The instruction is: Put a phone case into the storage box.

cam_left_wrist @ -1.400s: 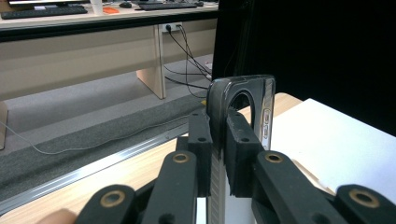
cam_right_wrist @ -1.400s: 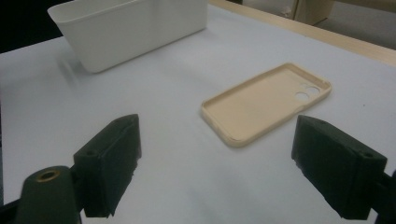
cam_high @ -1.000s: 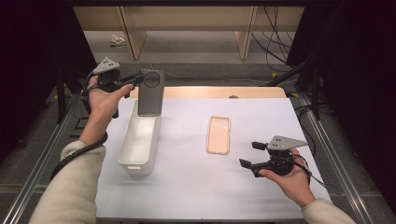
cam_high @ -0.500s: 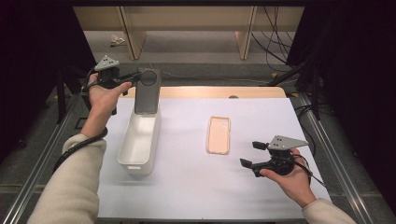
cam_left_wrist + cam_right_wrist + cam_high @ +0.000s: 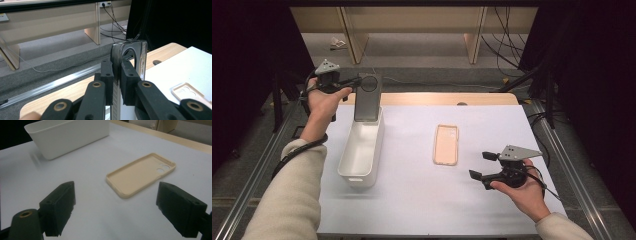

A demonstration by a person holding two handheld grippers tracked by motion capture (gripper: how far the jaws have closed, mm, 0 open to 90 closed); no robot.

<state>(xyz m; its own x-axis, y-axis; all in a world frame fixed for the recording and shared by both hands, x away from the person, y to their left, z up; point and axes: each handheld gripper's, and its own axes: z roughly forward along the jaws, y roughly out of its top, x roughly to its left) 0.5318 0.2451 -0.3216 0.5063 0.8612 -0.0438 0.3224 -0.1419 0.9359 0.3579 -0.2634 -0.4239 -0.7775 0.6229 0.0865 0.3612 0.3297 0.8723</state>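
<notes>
Phone (image 5: 367, 97) clamped upright between left tongs (image 5: 357, 81)

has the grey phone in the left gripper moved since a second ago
Yes, slightly. The grey phone in the left gripper has sunk toward the far end of the white bin, its lower edge now at the rim.

Phone (image 5: 130, 56): lower body hidden behind the left gripper (image 5: 116, 82) pads in the left gripper view; in the high view its bottom edge drops out of sight inside the white bin (image 5: 362, 150). Bin's far end cut off by the right gripper view's top edge. Small object on the far floor (image 5: 338, 43) too small to identify (paper, perhaps).
</notes>
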